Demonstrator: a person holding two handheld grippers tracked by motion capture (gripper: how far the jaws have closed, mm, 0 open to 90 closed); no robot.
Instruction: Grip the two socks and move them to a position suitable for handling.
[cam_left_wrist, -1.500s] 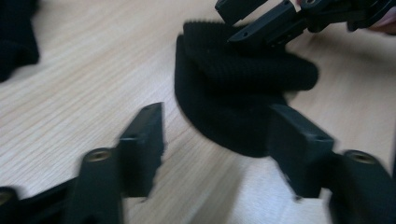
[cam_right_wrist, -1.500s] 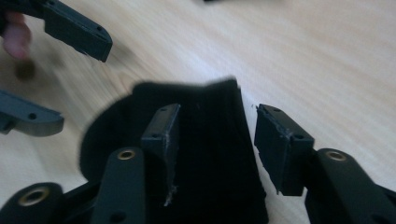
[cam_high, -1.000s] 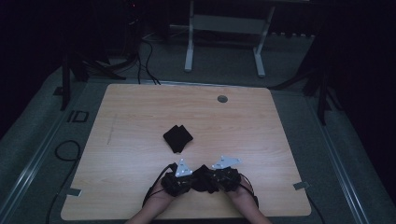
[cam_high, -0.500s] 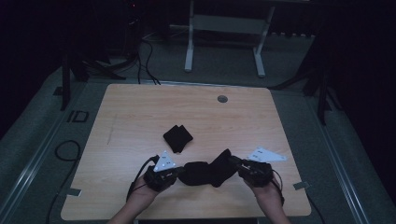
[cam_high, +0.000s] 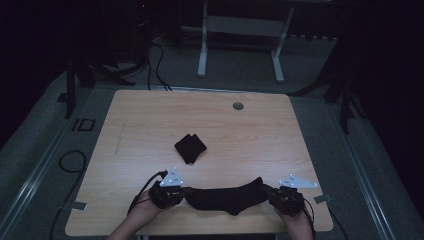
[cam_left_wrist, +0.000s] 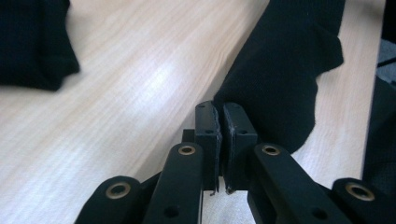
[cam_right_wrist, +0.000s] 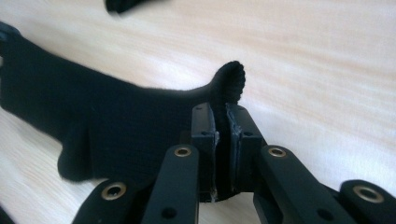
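Observation:
A black sock (cam_high: 225, 197) lies stretched along the table's near edge, held at both ends. My left gripper (cam_high: 181, 192) is shut on its left end, and in the left gripper view the sock (cam_left_wrist: 280, 70) runs away from the pinched jaws (cam_left_wrist: 220, 135). My right gripper (cam_high: 272, 192) is shut on the right end; the right gripper view has the sock (cam_right_wrist: 112, 126) spreading left from the closed jaws (cam_right_wrist: 223, 140), a cloth tip poking up past them. A folded black sock (cam_high: 190, 148) rests at the table's middle.
The wooden table (cam_high: 150, 120) has a round grommet hole (cam_high: 238, 106) near its far edge. Cables (cam_high: 70, 165) lie on the floor at the left. A white desk frame (cam_high: 240, 40) stands beyond the table.
Both grippers have moved apart, the left one leftward and the right one rightward. The bunched sock between them is now pulled out long along the near edge.

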